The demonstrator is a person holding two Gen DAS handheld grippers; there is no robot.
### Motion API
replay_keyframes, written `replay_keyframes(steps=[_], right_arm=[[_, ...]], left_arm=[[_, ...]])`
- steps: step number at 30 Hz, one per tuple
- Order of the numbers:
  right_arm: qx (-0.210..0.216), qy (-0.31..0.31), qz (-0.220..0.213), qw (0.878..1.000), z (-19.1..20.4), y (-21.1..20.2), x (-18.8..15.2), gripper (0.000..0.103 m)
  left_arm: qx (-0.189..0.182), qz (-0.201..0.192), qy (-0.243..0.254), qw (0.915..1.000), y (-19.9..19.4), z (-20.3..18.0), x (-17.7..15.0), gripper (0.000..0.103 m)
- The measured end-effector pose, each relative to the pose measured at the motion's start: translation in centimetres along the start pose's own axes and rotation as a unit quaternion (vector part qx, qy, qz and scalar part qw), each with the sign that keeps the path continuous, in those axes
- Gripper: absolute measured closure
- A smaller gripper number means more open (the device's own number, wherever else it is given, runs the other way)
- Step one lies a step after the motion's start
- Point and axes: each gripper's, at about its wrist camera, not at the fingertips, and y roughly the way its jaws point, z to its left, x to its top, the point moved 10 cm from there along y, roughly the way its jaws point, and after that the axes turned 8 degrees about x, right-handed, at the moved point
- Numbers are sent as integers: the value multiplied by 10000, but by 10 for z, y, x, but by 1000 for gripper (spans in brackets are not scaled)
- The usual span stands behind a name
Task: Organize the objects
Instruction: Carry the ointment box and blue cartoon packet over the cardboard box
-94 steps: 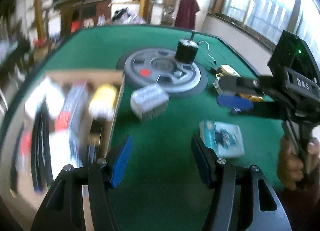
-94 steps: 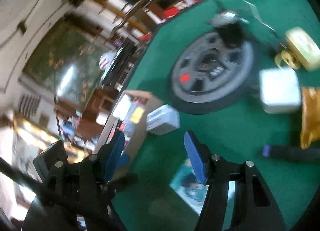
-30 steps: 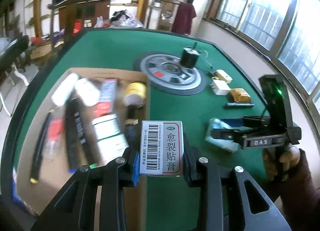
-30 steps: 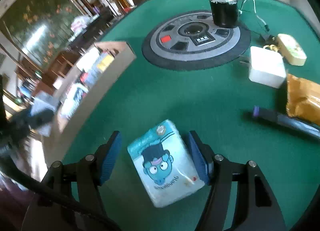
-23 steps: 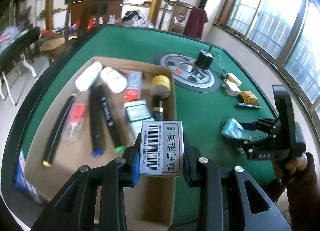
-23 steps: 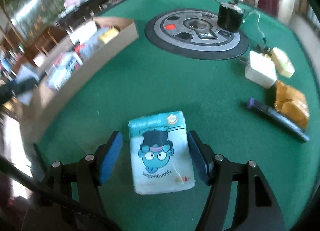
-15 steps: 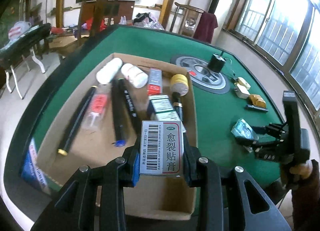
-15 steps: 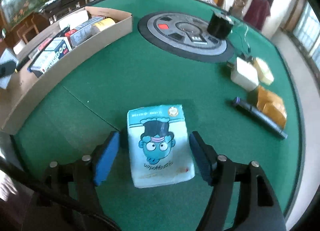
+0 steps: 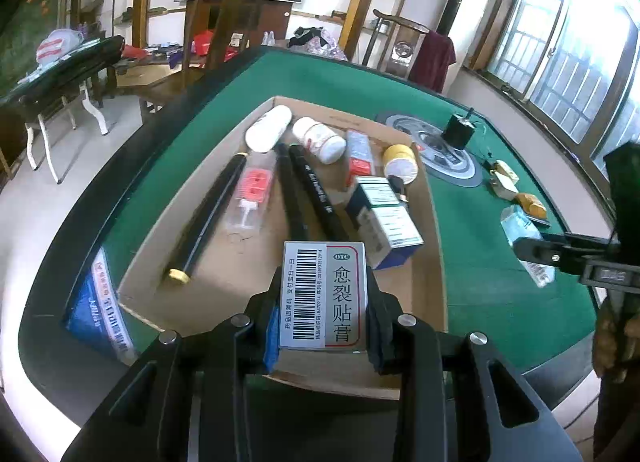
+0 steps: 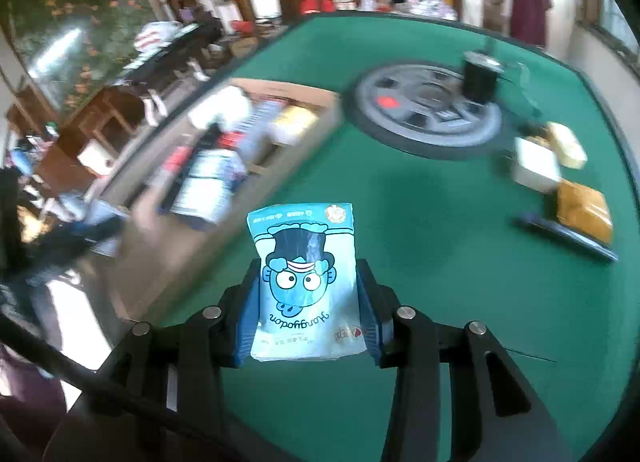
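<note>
My left claw (image 9: 324,320) is clamped on a small medicine box (image 9: 323,296), barcode face up, held above the near end of the cardboard tray (image 9: 436,262). Just ahead of it lie two stacked boxes (image 9: 386,217), black pens (image 9: 310,189) and a syringe pack (image 9: 250,197). If I let go from this height, the box could bounce off that stack, or tip over the near wall, which sits almost under my fingers.

My right claw (image 10: 308,320) grips a blue tissue pack (image 10: 306,282), lifted over the green tabletop (image 10: 460,262), with the tray ahead and to its left. The pack is soft and held only at its lower sides, so I judge it could sag or slide out on a quick swing. This view is blurred, which suggests I am moving fast. Both claws are heading for one tray, so they may collide there.
</note>
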Motion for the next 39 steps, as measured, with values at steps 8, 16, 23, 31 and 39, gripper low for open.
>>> replay_keyframes(steps=[8, 16, 23, 31, 39], right_arm=[[996, -176, 455, 9938, 84, 57, 7, 61], [785, -550, 776, 9924, 112, 112, -1, 61], [99, -917, 739, 9930, 97, 124, 6, 61], [-202, -814, 631, 9945, 69, 119, 20, 61], [-39, -1041, 647, 9925, 90, 122, 11, 61]], left_arm=[[219, 47, -96, 9997, 11, 24, 2, 74], [676, -125, 73, 9976, 17, 40, 14, 74], [756, -178, 231, 9967, 23, 34, 21, 74], [804, -195, 289, 9962, 25, 27, 22, 74], [917, -153, 307, 9952, 28, 29, 22, 74]])
